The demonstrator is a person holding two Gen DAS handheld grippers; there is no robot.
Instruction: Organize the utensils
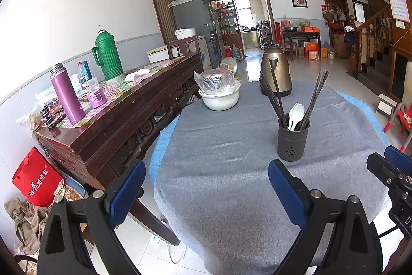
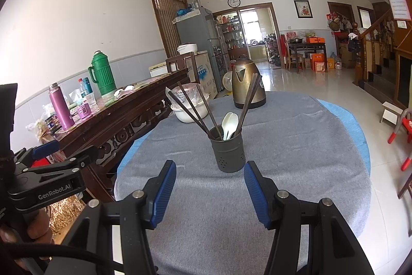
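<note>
A dark grey utensil holder stands upright on the grey-clothed table. It holds several dark chopsticks and white spoons. In the right wrist view the holder stands just ahead of my right gripper, with chopsticks and spoons sticking out. My left gripper is open and empty above the near table edge, left of the holder. My right gripper is open and empty; it also shows in the left wrist view. My left gripper shows in the right wrist view.
A bronze electric kettle and a white bowl with a bagged lid stand at the far side of the table. A dark wooden sideboard with a green thermos and a purple flask runs along the left.
</note>
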